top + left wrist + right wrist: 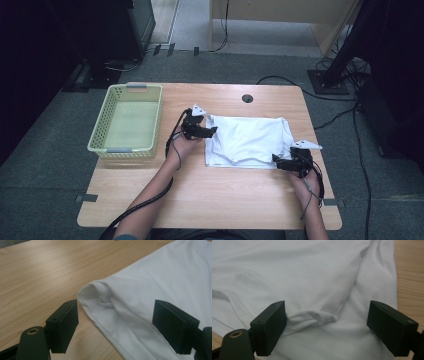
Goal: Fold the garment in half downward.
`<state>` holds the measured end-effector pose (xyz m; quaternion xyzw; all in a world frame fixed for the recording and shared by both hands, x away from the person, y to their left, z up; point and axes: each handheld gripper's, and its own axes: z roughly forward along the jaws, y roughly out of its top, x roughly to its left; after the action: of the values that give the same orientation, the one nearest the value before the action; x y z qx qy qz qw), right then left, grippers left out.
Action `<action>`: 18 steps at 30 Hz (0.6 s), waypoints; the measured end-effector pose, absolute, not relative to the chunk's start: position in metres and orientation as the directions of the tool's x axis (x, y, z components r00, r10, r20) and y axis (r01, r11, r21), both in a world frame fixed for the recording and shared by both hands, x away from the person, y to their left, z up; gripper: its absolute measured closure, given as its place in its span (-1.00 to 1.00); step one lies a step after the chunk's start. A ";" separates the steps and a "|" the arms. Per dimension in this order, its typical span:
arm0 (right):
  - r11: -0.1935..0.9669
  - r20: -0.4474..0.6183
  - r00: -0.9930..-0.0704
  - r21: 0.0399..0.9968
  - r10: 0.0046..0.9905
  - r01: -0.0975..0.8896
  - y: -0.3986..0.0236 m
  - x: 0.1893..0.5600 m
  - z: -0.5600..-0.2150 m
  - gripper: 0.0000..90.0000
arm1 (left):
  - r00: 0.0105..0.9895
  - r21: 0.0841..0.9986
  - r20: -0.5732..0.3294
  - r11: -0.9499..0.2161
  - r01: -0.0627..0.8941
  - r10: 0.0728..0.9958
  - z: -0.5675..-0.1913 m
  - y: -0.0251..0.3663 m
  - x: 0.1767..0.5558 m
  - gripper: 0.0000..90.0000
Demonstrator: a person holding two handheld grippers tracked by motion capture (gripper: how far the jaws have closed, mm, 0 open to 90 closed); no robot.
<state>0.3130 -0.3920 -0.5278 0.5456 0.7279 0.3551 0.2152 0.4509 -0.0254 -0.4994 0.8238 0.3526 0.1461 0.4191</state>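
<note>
A: From the high view, the folded white garment (247,140) lies on the table (200,195) right of the green basket (127,120). The left gripper (212,131) sits at its far left edge, the right gripper (276,160) at its near right corner.

B: Risk there?

A: If the two hands lift unevenly, I'd expect the fold to slide apart.

B: And the left gripper view?

A: Jaws wide apart, holding nothing; they straddle a rolled cloth corner (100,296). Closing here might catch only the top layer, so the rest sags.

B: Right gripper view?

A: Also spread wide and empty, with a small puckered flap (312,317) between the pads. Pinching just that flap could tug the bundle open.
</note>
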 end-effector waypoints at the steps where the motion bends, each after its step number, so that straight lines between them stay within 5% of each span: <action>1: 0.156 0.072 -0.314 0.752 0.947 0.641 -0.392 0.313 -0.528 -0.65 | 0.708 0.795 -0.055 -0.398 0.457 0.704 -0.500 -0.027 0.452 -0.52; 18: 0.157 0.068 -0.312 0.752 0.948 0.641 -0.391 0.313 -0.528 -0.65 | 0.698 0.797 -0.045 -0.395 0.456 0.715 -0.498 -0.033 0.468 -0.52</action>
<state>0.3130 -0.3913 -0.5279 0.5447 0.7289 0.3532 0.2173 0.4681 -0.0333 -0.4982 0.8209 0.3567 0.1543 0.4185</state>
